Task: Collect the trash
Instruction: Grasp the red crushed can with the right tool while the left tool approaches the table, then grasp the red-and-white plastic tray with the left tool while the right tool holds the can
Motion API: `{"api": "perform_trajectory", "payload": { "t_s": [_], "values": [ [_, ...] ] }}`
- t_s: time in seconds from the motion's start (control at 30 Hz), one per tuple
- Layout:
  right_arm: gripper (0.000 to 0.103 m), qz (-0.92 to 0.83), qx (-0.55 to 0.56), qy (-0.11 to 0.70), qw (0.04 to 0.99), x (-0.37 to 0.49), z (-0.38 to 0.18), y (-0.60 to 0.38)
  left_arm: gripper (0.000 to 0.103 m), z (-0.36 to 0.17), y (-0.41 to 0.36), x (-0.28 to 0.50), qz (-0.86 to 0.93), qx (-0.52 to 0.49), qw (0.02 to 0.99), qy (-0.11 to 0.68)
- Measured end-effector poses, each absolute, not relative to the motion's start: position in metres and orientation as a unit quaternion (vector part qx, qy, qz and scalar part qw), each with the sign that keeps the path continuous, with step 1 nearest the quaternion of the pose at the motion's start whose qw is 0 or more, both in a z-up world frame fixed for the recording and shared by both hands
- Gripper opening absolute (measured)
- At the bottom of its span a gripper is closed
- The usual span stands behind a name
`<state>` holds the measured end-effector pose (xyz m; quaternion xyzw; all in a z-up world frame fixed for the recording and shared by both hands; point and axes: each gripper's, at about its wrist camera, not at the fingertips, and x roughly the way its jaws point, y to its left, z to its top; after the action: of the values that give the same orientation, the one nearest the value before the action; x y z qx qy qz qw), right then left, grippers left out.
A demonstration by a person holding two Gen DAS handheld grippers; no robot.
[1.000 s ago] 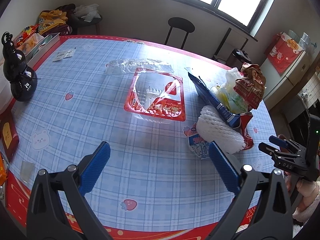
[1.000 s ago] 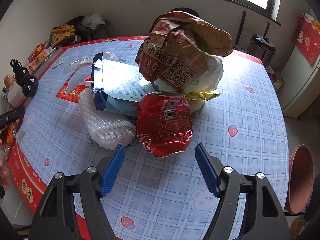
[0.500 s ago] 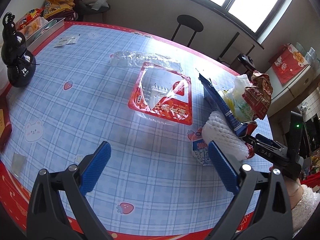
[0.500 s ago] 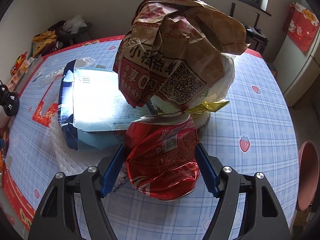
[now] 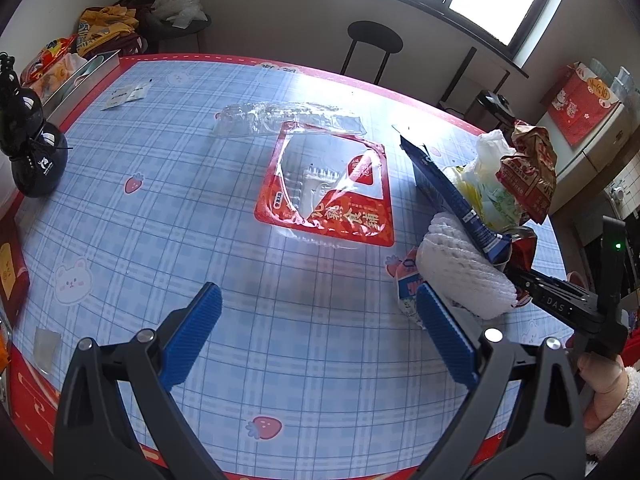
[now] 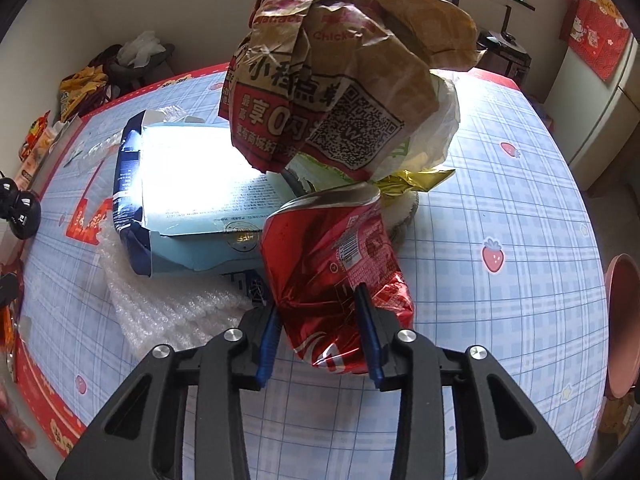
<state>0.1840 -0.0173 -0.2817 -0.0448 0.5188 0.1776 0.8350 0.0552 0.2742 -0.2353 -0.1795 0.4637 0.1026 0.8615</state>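
Right gripper (image 6: 318,322): fingers pinched onto the lower end of the crumpled red foil snack bag (image 6: 340,268), blue pads pressing in from both sides.
Red foil snack bag: lying at the near edge of the trash pile, resting on the checked surface (image 6: 520,208).
Pile behind it: a brown paper fast-food bag (image 6: 344,80) on top, a white plastic bag (image 6: 436,132) under it, a flattened blue carton (image 6: 192,200) to the left, white foam netting (image 6: 168,304) beneath the carton.
Left gripper (image 5: 320,336): fingers wide apart, nothing between them, hovering over bare checked cloth.
Ahead of the left gripper: a red-bordered clear plastic food wrapper (image 5: 328,188) flat on the surface, a clear plastic tray (image 5: 280,120) just beyond it.
Far left edge: a black gourd-shaped ornament (image 5: 30,144) standing upright.
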Motion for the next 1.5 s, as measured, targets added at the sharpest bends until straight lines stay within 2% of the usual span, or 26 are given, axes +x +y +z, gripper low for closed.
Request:
{"api": "perform_trajectory", "payload": {
  "t_s": [0.17,0.33,0.47,0.6,0.7,0.8,1.13,1.5],
  "values": [
    [0.015,0.177,-0.034,0.511,0.841,0.173,-0.271,-0.031,0.095,-0.238,0.286,0.065,0.103,-0.203,0.859,0.459],
    [0.007,0.17,-0.013,0.517,0.839,0.171,-0.266,-0.038,0.093,-0.241,0.305,0.079,0.121,-0.255,0.852,0.441],
    [0.007,0.168,0.0,0.516,0.84,0.168,-0.264,-0.048,0.07,-0.254,0.311,0.096,0.131,-0.263,0.843,0.451],
    [0.007,0.169,0.01,0.518,0.839,0.166,-0.263,-0.057,0.058,-0.269,0.323,0.11,0.133,-0.279,0.833,0.459],
    [0.007,0.168,0.01,0.518,0.839,0.166,-0.264,-0.06,0.053,-0.278,0.334,0.119,0.14,-0.286,0.828,0.462],
    [0.007,0.168,0.01,0.518,0.839,0.165,-0.264,-0.062,0.037,-0.287,0.342,0.13,0.139,-0.292,0.819,0.473],
    [0.007,0.177,0.015,0.544,0.82,0.164,-0.274,-0.063,0.038,-0.319,0.343,0.146,0.092,-0.309,0.797,0.511],
    [0.006,0.195,0.042,0.558,0.805,0.15,-0.281,-0.073,0.03,-0.307,0.336,0.095,0.125,-0.293,0.81,0.492]
  ]
}}
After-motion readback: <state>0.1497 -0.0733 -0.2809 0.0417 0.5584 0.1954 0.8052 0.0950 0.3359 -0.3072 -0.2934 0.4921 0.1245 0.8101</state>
